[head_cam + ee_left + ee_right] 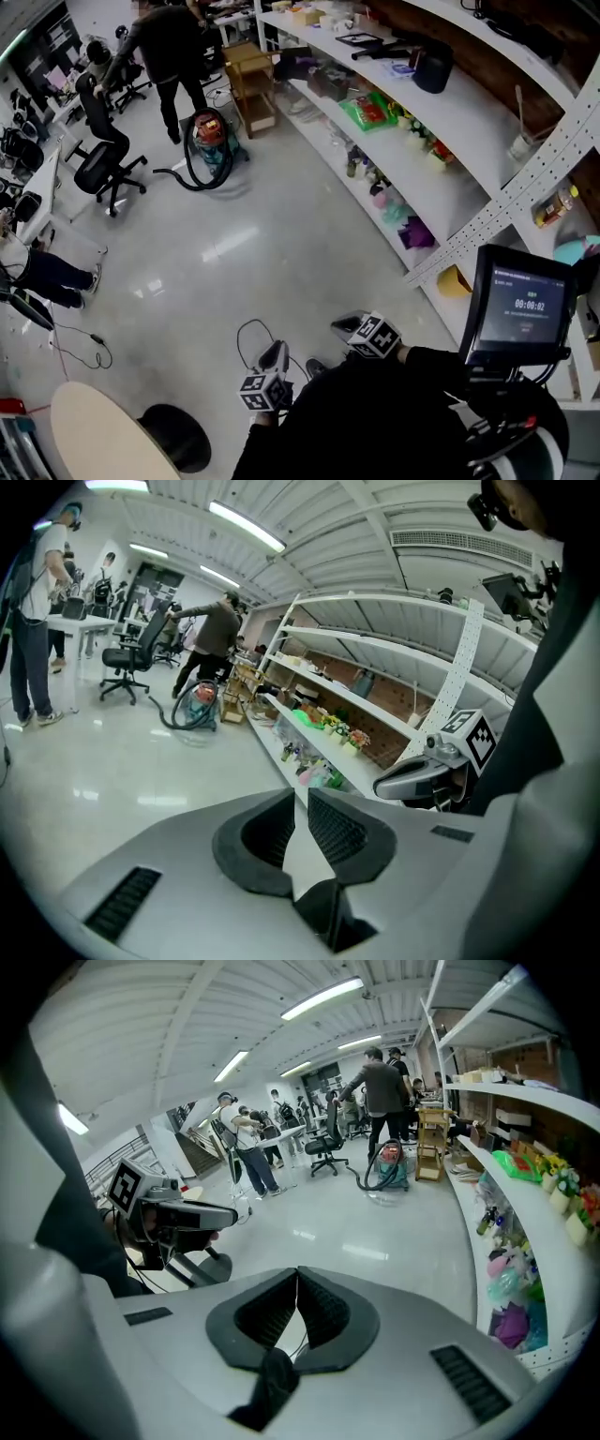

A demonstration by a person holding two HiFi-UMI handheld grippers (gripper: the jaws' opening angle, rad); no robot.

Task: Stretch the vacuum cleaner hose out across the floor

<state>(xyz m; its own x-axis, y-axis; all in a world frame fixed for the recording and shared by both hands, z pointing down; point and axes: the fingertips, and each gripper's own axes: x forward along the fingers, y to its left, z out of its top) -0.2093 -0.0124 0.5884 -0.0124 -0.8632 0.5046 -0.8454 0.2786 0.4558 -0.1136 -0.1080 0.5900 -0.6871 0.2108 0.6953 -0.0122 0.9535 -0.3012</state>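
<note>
Low at bottom centre: left gripper pinched to a bare sliver, empty; right gripper pressed tight together, empty too. Far off at upper left, vacuum cleaner on the floor beside a person, hose looped against it.

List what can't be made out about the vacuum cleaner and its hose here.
- Hose, free end: in the head view it is too far off and too small to show any nozzle.
- Vacuum cleaner, where the hose joins it: too small to see in all three views.
- Person standing next to it: the head view is too small to show whether a hand touches it.
</note>
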